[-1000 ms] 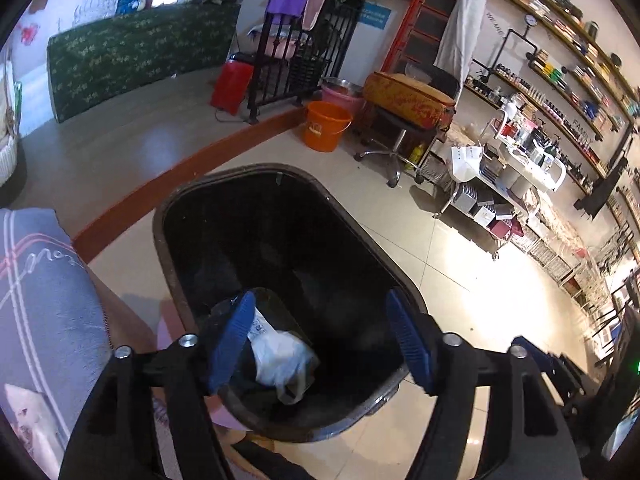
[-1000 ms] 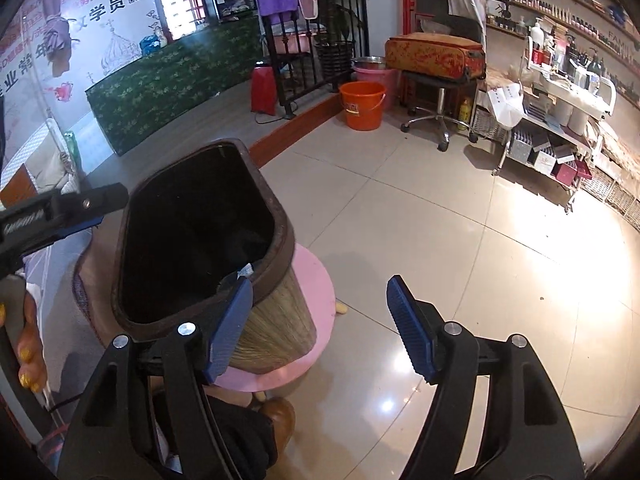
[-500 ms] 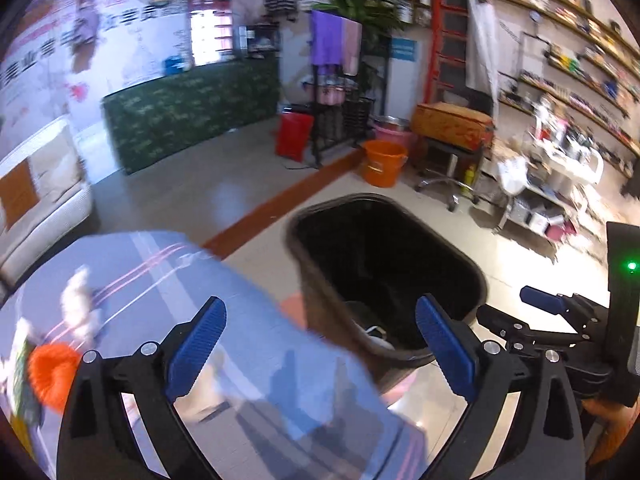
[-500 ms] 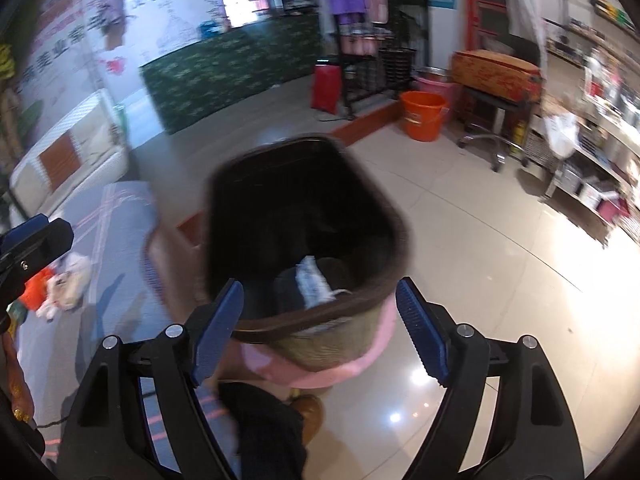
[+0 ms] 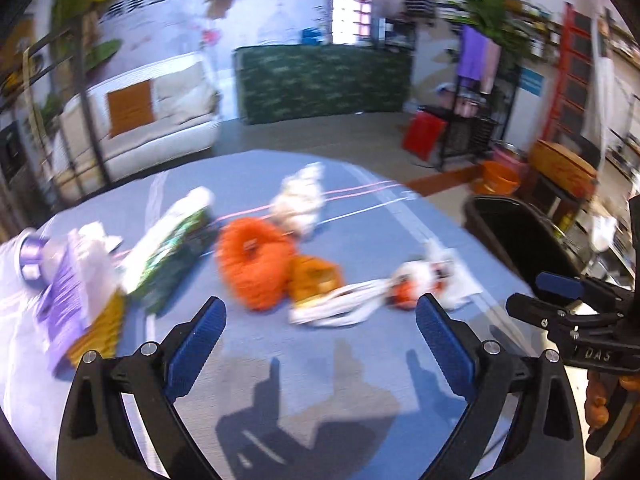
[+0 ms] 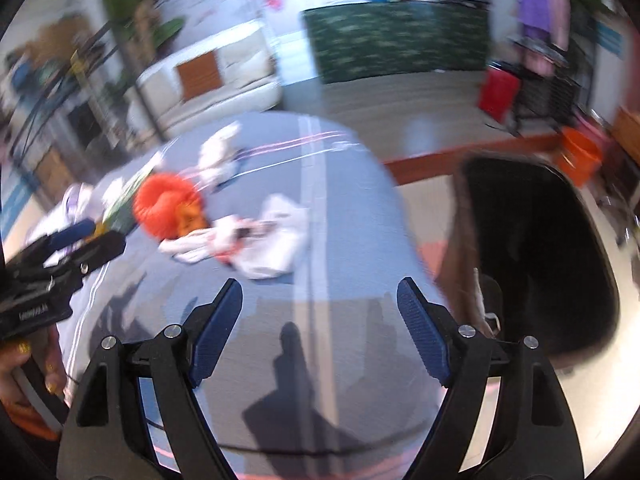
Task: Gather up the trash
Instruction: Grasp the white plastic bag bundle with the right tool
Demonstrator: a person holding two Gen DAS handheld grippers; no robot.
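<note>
While both views blur, the left gripper (image 5: 320, 332) hangs over the blue-clothed counter (image 5: 360, 380), jaws spread and empty; trash (image 5: 256, 264) litters its middle, the bin (image 5: 520, 240) off its right edge. From the right gripper (image 6: 320, 328), jaws likewise spread, the trash (image 6: 168, 204) lies toward the counter's left side.

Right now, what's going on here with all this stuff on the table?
A person is clearing trash off the blue-grey cloth-covered table, a gripper in each hand. The left gripper and right gripper are both open and empty above the cloth. The fluffy orange bundle and crumpled white plastic bag await pickup; the black bin stands alongside.
</note>
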